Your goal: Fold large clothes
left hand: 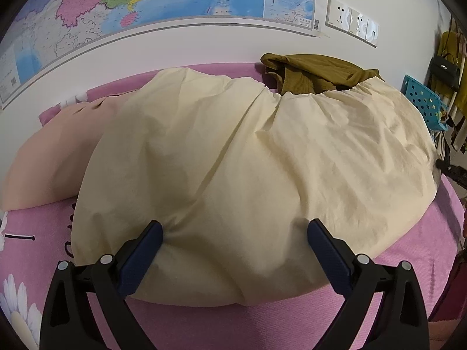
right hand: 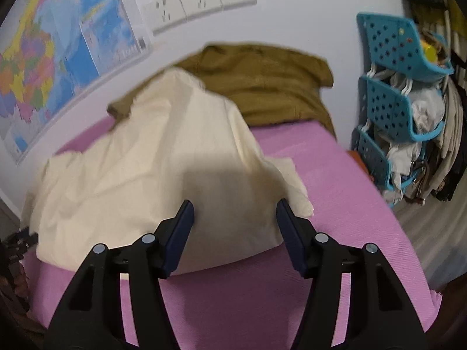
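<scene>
Black claw arms with blue pads fill the bottom of both views. The left gripper [left hand: 235, 227] is held with its jaws wide apart over the near hem of the cream garment [left hand: 248, 160]; the cloth lies between and under the pads, but no pinch is seen. The right gripper [right hand: 235, 208] is also spread, its jaws a little narrower, with the garment's near edge below and between them and nothing clamped.

The garment is spread on the pink bedcover [right hand: 335, 189]. Its gathered waistband is seen at the far side, touching an olive garment [left hand: 315, 73] bunched against the wall. A peach garment [left hand: 52, 157] lies partly under its left side.

The coming move is judged to turn on this: the cloth lies ahead of and just under both claws, its long axis running away from them toward the wall, with the hem nearest. Both grippers are near that hem, the left over its wider middle and the right toward the corner flap [right hand: 294, 186] on the bedcover. A grasp there would probably let the hem be carried toward the waistband.

Whether the pads touch the fabric cannot be told. The right view is blurred, the garment's far left edge is cut off there, and its underside is hidden.
</scene>
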A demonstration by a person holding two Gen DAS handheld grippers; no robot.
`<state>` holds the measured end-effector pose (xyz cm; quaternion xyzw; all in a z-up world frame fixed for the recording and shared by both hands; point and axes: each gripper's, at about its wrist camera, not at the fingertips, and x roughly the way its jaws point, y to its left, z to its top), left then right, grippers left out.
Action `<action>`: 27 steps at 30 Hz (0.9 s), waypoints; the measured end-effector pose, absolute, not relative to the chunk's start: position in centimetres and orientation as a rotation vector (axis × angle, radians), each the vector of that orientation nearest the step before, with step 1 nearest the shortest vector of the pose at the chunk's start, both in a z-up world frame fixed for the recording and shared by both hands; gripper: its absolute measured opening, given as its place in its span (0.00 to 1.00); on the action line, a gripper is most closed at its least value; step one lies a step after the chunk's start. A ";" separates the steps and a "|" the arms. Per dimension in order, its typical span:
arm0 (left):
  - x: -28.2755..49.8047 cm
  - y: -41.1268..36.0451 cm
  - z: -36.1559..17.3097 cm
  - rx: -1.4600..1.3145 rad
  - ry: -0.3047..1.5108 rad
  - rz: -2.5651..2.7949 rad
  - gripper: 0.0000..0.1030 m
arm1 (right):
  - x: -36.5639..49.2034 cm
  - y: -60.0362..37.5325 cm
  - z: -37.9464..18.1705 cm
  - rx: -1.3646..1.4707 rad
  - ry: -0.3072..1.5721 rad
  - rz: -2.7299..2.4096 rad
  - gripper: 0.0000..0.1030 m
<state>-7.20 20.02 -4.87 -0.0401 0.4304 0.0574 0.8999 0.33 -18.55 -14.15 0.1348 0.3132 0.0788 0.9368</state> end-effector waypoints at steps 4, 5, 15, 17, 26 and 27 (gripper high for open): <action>-8.0 20.2 -4.4 -0.092 0.877 0.130 0.93 | -0.8 -16.9 -12.9 0.230 0.586 0.159 0.57; -8.3 20.5 -4.1 -0.101 0.872 0.133 0.93 | -1.5 -15.8 -12.2 0.224 0.558 0.213 0.57; -10.6 24.2 -3.4 -0.113 0.846 0.231 0.93 | -5.3 0.5 -10.5 -0.124 0.483 0.690 0.59; -10.3 25.1 -4.5 -0.138 0.872 0.233 0.92 | -4.6 2.5 -11.8 -0.190 0.527 0.681 0.59; -12.2 27.1 -4.4 -0.221 0.867 0.228 0.92 | -6.7 5.1 -10.2 -0.254 0.469 0.745 0.67; -12.4 27.1 -4.4 -0.226 0.870 0.225 0.92 | -7.4 6.3 -10.2 -0.301 0.451 0.761 0.69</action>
